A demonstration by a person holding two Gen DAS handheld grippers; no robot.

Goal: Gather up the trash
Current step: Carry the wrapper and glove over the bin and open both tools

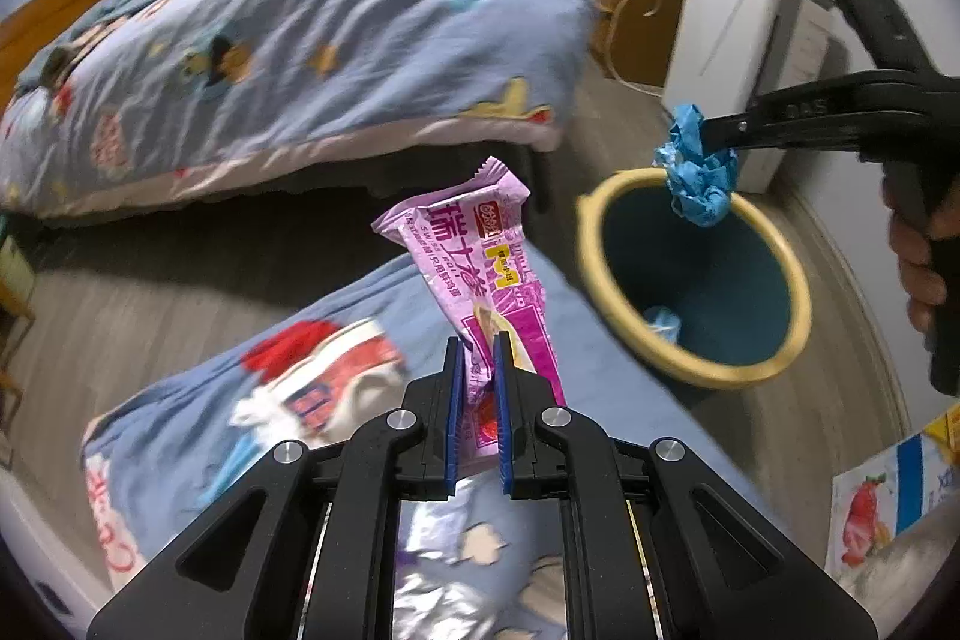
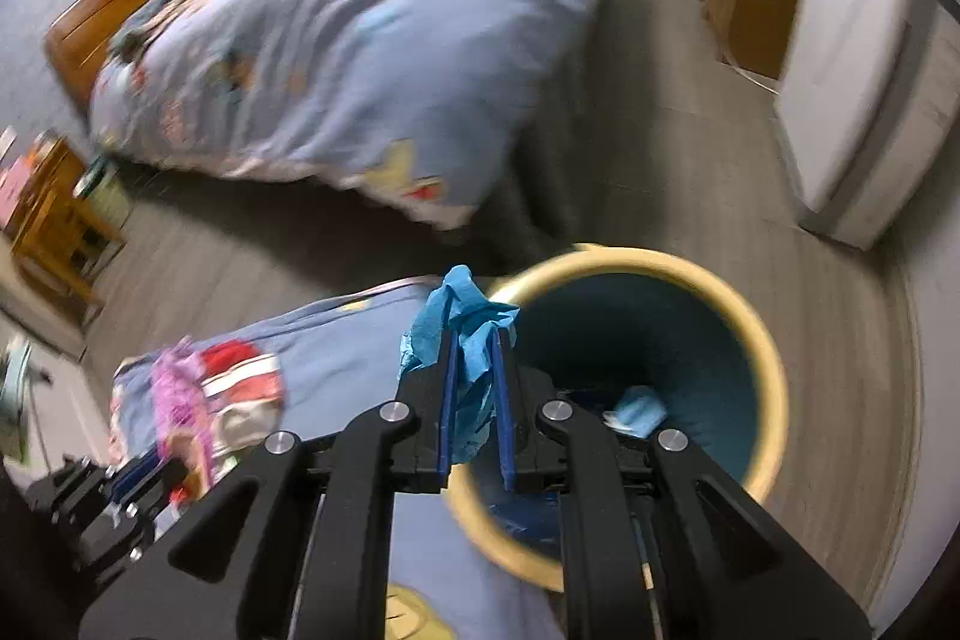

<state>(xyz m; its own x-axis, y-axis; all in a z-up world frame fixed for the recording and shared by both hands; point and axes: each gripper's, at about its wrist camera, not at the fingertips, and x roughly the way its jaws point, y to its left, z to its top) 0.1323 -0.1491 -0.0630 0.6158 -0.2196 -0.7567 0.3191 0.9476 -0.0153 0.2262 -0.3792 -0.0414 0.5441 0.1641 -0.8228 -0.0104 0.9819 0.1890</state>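
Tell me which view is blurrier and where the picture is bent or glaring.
Right wrist view: motion blur smears the bed and bin rim; the blue wad is sharper. Left wrist view: crisper, the pink wrapper text readable; a green LED flares top right. Both: fisheye curvature, dark corners.

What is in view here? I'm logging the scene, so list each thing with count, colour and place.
snack wrapper: one, pink, clamped in the left hand-held gripper.
crumpled paper: one, blue, clamped in the right hand-held gripper, at the bin's rim.
trash bin: one, teal with yellow rim, on the floor.
scrap: one, light blue, inside the bin.
quilt: one, blue, patterned, on the far bed.
cabinet: one, white, by the wall.
left hand-held gripper: black, blue pads.
right hand-held gripper: black, blue pads.
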